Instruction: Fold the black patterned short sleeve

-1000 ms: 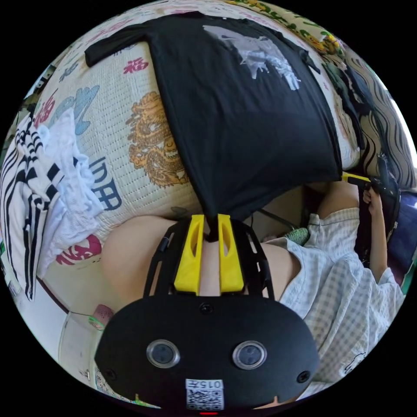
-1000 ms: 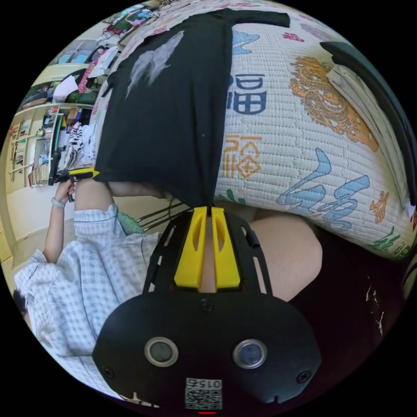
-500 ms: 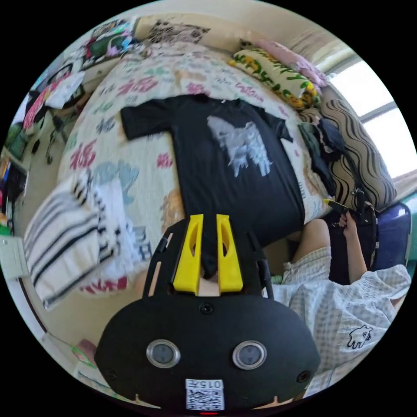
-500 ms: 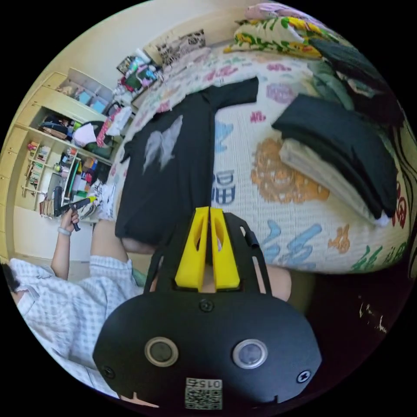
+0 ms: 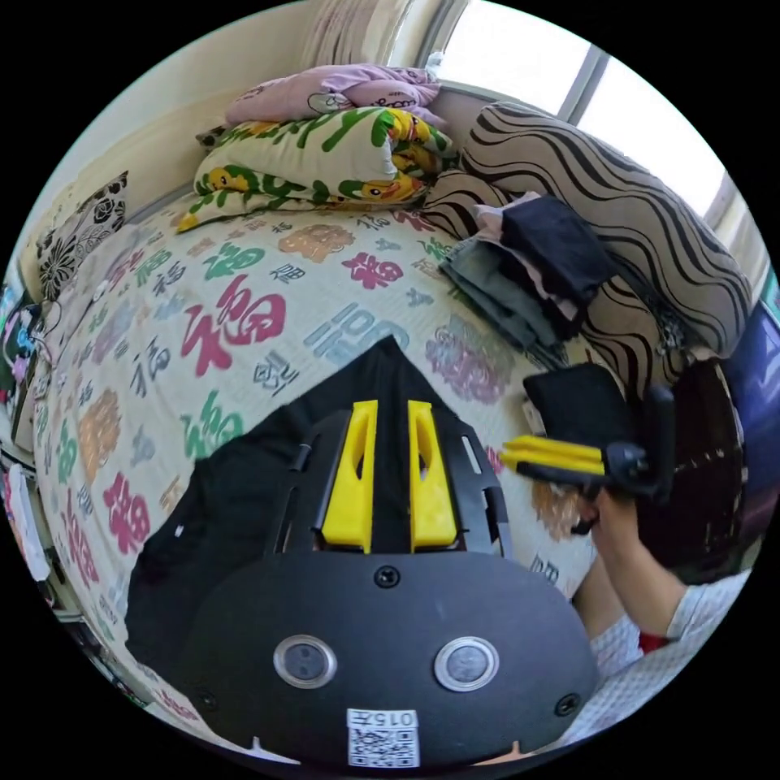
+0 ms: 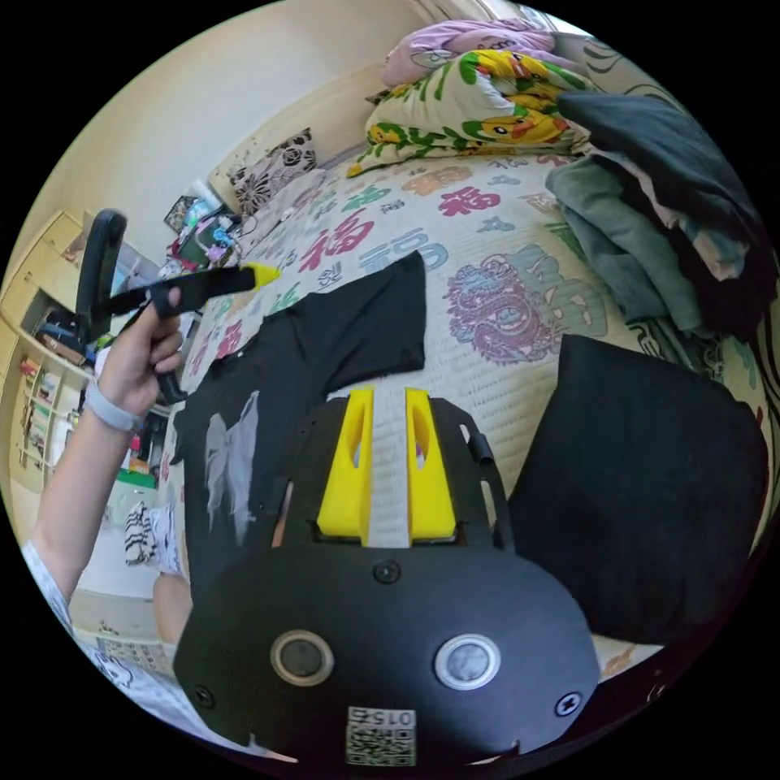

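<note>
The black patterned short sleeve (image 6: 309, 357) lies flat on the bed (image 6: 504, 244), one sleeve out to the side; the left gripper (image 5: 388, 422) and right gripper (image 6: 382, 410) hover over it, jaws parted, holding nothing; folding seems barely begun; next, I'd guess, grip that sleeve.

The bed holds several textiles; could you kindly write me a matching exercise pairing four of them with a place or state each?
Things:
1. black T-shirt
2. folded black garment
3. green-and-yellow quilt
4. stack of clothes

Places or states:
A. leans on the striped cushion
B. grey print facing up
C. plain square, no print showing
D. beneath a pink bundle

Pairs: 1-B, 2-C, 3-D, 4-A.
</note>
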